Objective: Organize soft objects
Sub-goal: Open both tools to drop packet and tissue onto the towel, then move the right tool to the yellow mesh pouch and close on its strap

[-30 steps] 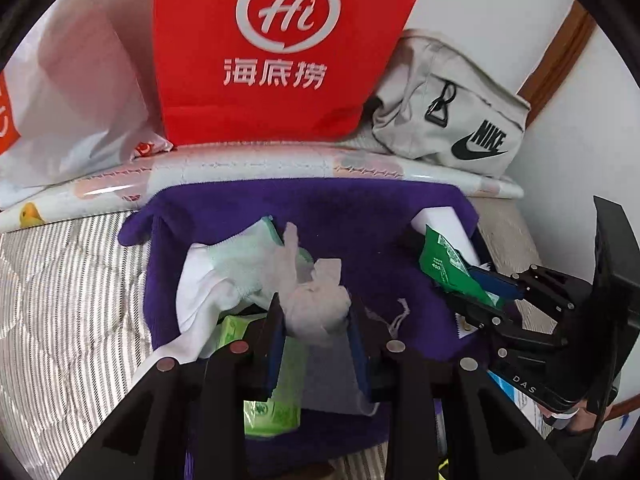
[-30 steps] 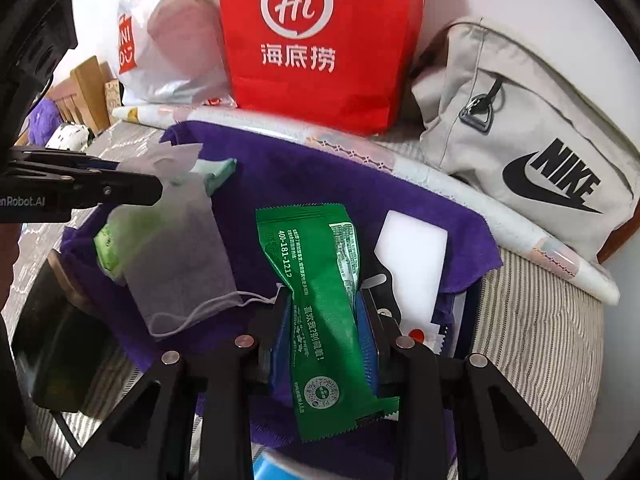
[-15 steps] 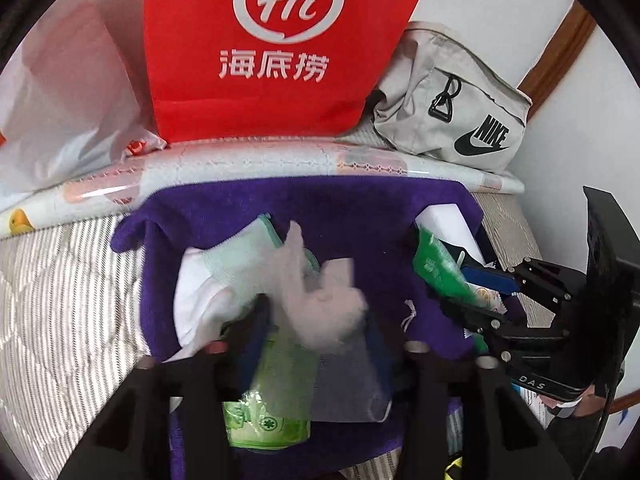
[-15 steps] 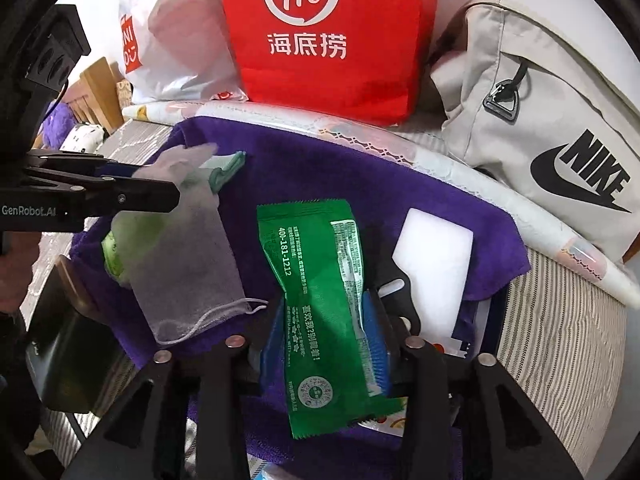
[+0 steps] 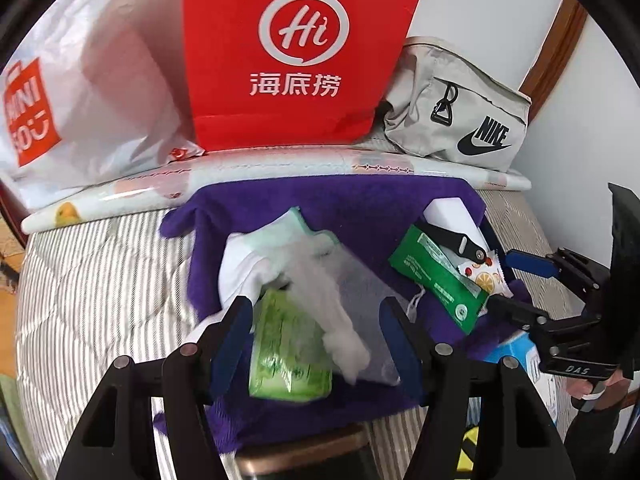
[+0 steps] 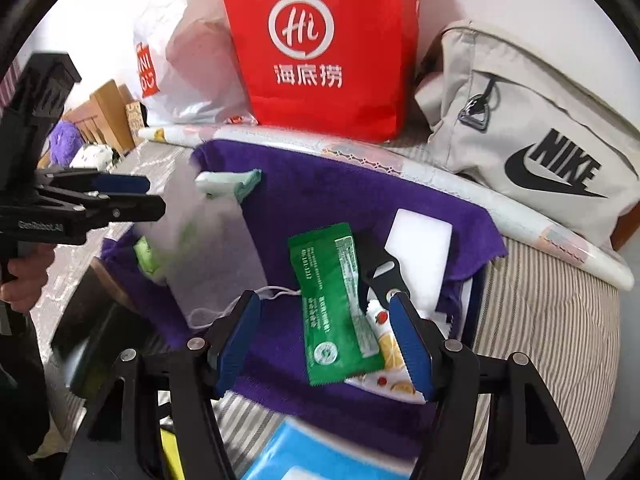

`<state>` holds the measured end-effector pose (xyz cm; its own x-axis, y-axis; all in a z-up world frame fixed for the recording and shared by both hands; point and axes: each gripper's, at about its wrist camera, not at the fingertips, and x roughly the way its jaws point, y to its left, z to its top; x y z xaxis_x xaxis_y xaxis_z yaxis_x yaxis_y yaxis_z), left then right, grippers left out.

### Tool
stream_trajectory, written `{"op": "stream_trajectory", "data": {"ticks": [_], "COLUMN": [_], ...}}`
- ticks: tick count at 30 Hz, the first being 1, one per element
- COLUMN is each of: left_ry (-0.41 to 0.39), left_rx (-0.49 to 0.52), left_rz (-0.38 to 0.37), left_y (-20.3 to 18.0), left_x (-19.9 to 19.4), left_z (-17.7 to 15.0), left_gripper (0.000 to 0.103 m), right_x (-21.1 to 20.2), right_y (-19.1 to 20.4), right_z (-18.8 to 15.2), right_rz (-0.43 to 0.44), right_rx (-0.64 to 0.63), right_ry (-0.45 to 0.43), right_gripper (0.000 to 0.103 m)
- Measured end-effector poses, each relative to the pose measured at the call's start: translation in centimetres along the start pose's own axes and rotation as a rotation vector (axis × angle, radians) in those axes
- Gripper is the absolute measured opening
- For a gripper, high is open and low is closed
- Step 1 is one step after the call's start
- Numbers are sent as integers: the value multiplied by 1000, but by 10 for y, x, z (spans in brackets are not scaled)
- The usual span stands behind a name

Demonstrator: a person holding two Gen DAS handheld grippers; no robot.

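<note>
Left wrist view: the left gripper (image 5: 316, 340) is opening, its jaws clear of the mesh pouch (image 5: 348, 312) at lower centre on the purple towel (image 5: 360, 208)

Right wrist view: the right gripper (image 6: 326, 340) is opening around the released green packet (image 6: 334, 304) at centre

on the towel (image 6: 360, 200) the mesh pouch (image 5: 352, 300) lies left, the sachet (image 6: 336, 304) right; the paper bag (image 6: 320, 48) stands behind.
</note>
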<state>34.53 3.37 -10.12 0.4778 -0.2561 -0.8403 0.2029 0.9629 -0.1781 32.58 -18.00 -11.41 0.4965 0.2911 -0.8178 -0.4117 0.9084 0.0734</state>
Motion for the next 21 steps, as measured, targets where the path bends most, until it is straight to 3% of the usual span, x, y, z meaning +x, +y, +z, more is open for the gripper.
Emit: {"op": "stream_trajectory", "data": {"ticks": [9, 21], "left_ry": [-17, -39], "left_rx": [-13, -59], "left_rz": [21, 15], "left_y": [0, 0], "left_x": [-33, -69], "left_z": [-31, -95], "left_gripper": [64, 64], "right_x": [-39, -60], "right_y": [21, 90], "right_z": [-28, -94], "right_rz": [32, 127], "right_rx": [14, -44], "right_ry": [-39, 20], "right_gripper": [66, 66]}}
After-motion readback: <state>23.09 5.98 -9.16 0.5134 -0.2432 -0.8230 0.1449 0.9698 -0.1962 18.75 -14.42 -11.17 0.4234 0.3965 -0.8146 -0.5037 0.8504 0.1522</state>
